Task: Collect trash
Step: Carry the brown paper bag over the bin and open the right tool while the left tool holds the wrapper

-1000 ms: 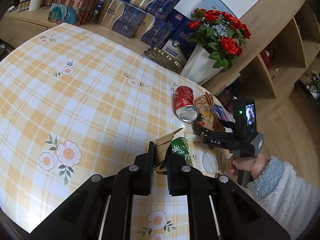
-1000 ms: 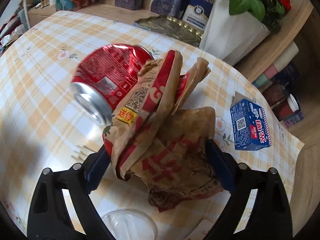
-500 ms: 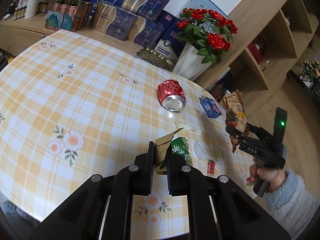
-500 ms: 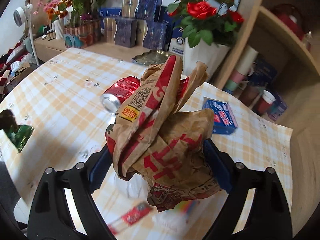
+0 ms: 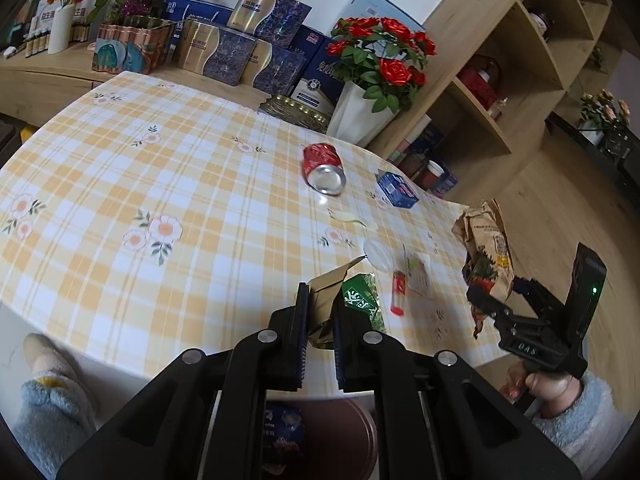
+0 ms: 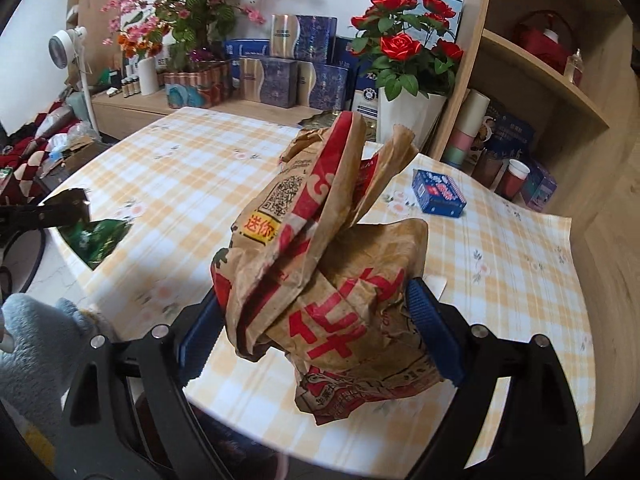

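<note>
Jaws of left gripper [image 5: 320,334] pinched tight on green wrapper [image 5: 360,300]; right gripper [image 6: 320,332] spread wide, clamping crumpled paper bag [image 6: 320,248]. Both now lifted off table [image 5: 160,184], pulled back past its edge; red can [image 5: 324,162] left behind.

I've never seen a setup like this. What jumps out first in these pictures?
A big crumpled brown paper bag with red print fills the right wrist view, clamped in the right tool above the near edge of the yellow checked table. The left tool pinches a small green wrapper over a dark red bin. Farther back, a red can lies on its side on the table, before red roses.
</note>
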Available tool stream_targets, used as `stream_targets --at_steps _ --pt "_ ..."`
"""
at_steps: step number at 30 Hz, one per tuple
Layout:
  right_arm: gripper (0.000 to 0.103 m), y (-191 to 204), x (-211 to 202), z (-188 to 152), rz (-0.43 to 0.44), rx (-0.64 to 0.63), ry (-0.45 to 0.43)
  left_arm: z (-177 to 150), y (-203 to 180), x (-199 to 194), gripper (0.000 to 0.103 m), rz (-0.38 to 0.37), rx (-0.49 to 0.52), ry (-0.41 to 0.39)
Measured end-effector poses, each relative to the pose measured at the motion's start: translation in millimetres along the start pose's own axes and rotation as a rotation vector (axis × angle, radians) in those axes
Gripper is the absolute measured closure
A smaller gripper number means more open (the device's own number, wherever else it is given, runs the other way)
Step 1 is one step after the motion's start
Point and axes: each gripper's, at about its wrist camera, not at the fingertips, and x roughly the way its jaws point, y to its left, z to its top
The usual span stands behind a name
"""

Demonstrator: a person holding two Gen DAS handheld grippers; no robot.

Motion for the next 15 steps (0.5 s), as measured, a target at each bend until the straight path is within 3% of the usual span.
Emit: stream_targets --at_steps 15 --pt "0.016 72 -34 -96 0.12 0.083 0.038 -65 -1 -49 0.092 0.009 0.054 0.013"
